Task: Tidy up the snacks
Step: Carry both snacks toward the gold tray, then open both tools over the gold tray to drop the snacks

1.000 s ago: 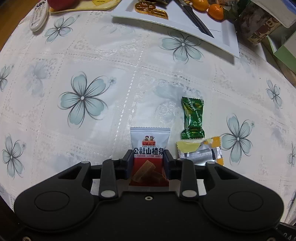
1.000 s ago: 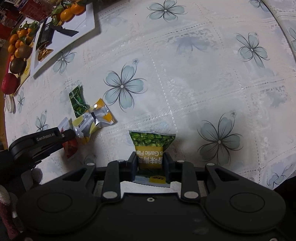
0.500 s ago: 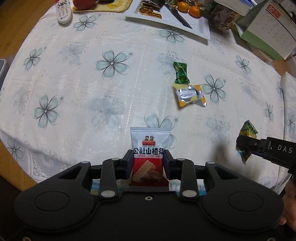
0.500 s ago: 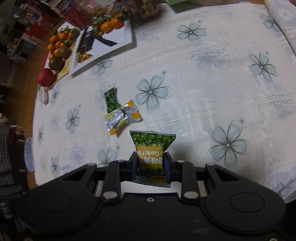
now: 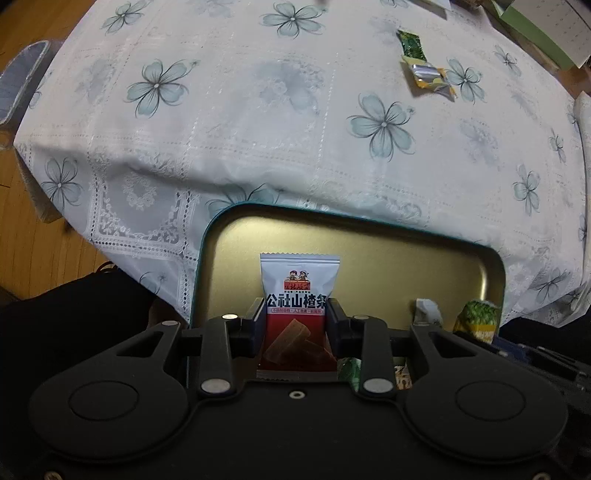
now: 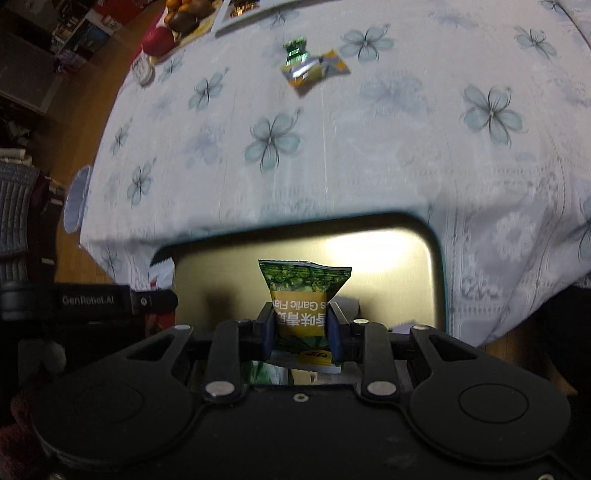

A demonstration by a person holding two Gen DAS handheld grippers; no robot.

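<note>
Left wrist view: your left gripper (image 5: 297, 317) is clamped on the white-and-red hawthorn snack packet (image 5: 298, 295), jaws only part-way apart w/ the pads pressing both sides of the pack. It hangs over the gold-lined tin (image 5: 369, 258), teal rim, which sits below the table edge in front of the floral tablecloth (image 5: 258, 129). At the tin's right side you can see the green pea packet (image 5: 478, 319), plus a pale wrapper (image 5: 426, 312) just left of it (can't tell what it is). Far up on the cloth, top right, a green candy (image 5: 410, 43) and a yellow-silver packet (image 5: 430, 75) lie touching each other, well apart from the tin.

Right wrist view (blurry): your right gripper (image 6: 301, 330) is closed narrow on the green pea packet (image 6: 304, 295), print upside down, pads squeezing its lower half. It's also above the tin (image 6: 406, 258). The left gripper (image 6: 92, 300) pokes in from the left edge, level w/ the tin's left rim. The green candy (image 6: 295, 50) and yellow-silver packet (image 6: 314, 70) are on the tablecloth (image 6: 369, 155) near the top. Fruit (image 6: 184, 18) sits at the far top-left corner of the table.
</note>
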